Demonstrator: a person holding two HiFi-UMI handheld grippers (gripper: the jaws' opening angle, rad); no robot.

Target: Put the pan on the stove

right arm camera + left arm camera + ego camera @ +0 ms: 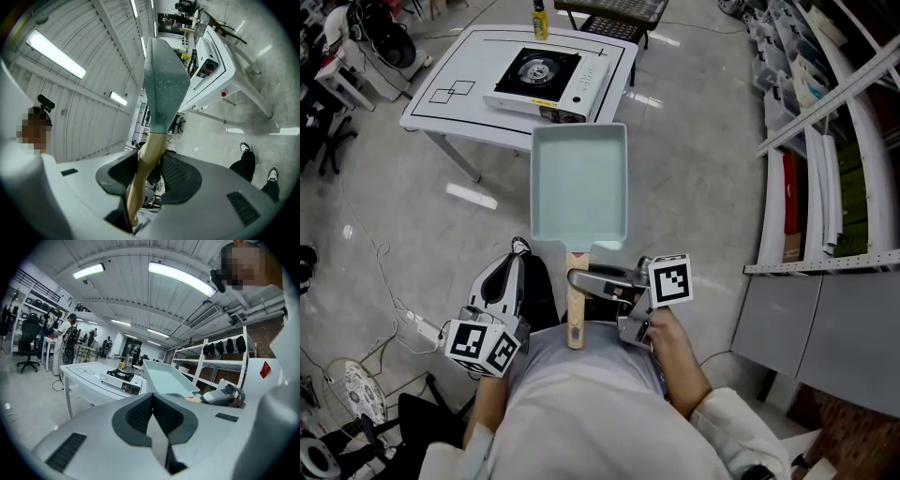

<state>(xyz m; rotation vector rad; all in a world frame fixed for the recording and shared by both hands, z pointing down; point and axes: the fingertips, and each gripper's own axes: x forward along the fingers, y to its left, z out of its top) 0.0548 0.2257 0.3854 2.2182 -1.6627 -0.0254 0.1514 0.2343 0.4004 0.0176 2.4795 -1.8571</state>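
Observation:
I carry a pale teal rectangular pan [579, 183] by its wooden handle [576, 309], out in front of the person's body and above the floor. My right gripper [579, 279] is shut on that handle from the right. In the right gripper view the handle [147, 159] runs between the jaws and the pan [164, 84] sticks out ahead. My left gripper [514, 267] hangs to the left of the handle, jaws together and empty [152, 401]. The portable gas stove [546, 80] sits on a white table [459, 108] ahead; it also shows beyond the pan [166, 378] as the stove [123, 378].
A yellow bottle [541, 21] stands at the table's far edge, with a dark rack [609, 14] behind it. Shelving [825, 141] lines the right side. Cables and a power strip [417, 325] lie on the floor at the left. People [70, 336] stand far off.

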